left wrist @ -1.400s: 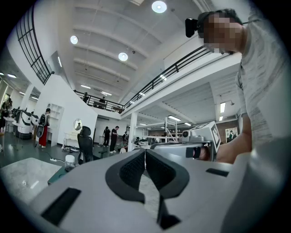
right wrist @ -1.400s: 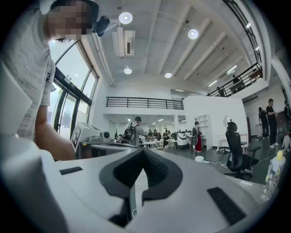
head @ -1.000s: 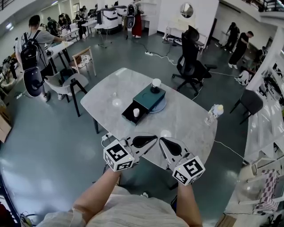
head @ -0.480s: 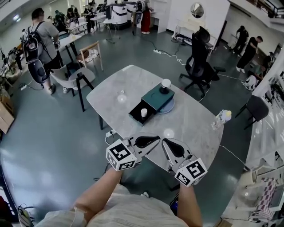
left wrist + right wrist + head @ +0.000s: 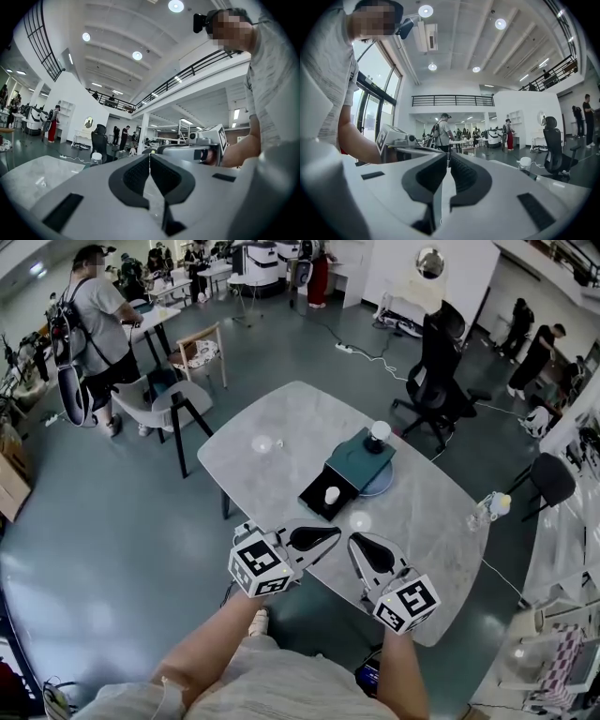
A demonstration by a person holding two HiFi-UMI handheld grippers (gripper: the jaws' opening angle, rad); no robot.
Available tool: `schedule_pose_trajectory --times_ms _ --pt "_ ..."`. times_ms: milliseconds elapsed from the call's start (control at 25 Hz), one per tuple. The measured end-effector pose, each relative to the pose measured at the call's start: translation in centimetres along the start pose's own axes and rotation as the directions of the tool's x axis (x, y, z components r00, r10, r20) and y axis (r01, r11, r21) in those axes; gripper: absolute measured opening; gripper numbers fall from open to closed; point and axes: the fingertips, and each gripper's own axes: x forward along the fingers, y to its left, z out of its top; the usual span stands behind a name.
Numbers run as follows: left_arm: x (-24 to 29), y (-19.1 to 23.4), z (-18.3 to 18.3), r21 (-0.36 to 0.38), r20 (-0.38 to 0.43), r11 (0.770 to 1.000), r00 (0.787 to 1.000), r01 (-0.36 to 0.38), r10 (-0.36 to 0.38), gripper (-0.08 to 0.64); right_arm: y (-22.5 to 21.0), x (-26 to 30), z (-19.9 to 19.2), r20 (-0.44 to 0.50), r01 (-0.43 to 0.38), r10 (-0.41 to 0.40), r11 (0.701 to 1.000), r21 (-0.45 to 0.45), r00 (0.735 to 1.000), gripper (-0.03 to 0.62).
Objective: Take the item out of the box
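Closed pad to pad with nothing between them, as both gripper views confirm, left gripper [image 5: 333,533] and right gripper [image 5: 355,542] hover side by side over the near edge of the grey table [image 5: 281,418], each carried by one hand. Mid-table stands the dark teal box [image 5: 361,457], partly on a pale round plate [image 5: 382,487], with its black drawer [image 5: 314,495] pulled out toward the grippers. Upright in the drawer is the item [image 5: 332,494], small and white, probably a cup. On the box's far end sits a white round object [image 5: 380,431]. Near the table's right edge stands a clear bottle [image 5: 489,510]. Both grippers are well apart from the box.
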Motion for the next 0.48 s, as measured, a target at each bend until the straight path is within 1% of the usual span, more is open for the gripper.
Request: schedule_pose_trajectory --times_ms 80,120,240,480 --pt "-1.1 1.9 0.4 -0.004 0.006 1.000 1.000 0.008 -0.008 0.020 0.0 2.1 0.3 -0.004 0.011 -0.011 1.000 -0.002 1.000 0.025" --pt "-1.5 2.9 0.5 -0.005 0.009 1.000 1.000 0.012 -0.012 0.020 0.0 3.1 0.3 -0.007 0.016 -0.016 1.000 -0.003 1.000 0.036" --pt "-2.8 5.5 0.8 -0.011 0.016 1.000 1.000 0.023 -0.023 0.020 -0.2 5.7 0.3 -0.023 0.039 -0.039 0.999 -0.008 0.999 0.092" --pt "-5.0 8.8 0.9 -0.020 0.016 0.998 0.998 0.064 -0.064 0.020 -0.1 9.6 0.2 -0.076 0.075 -0.078 0.996 -0.043 0.994 0.118"
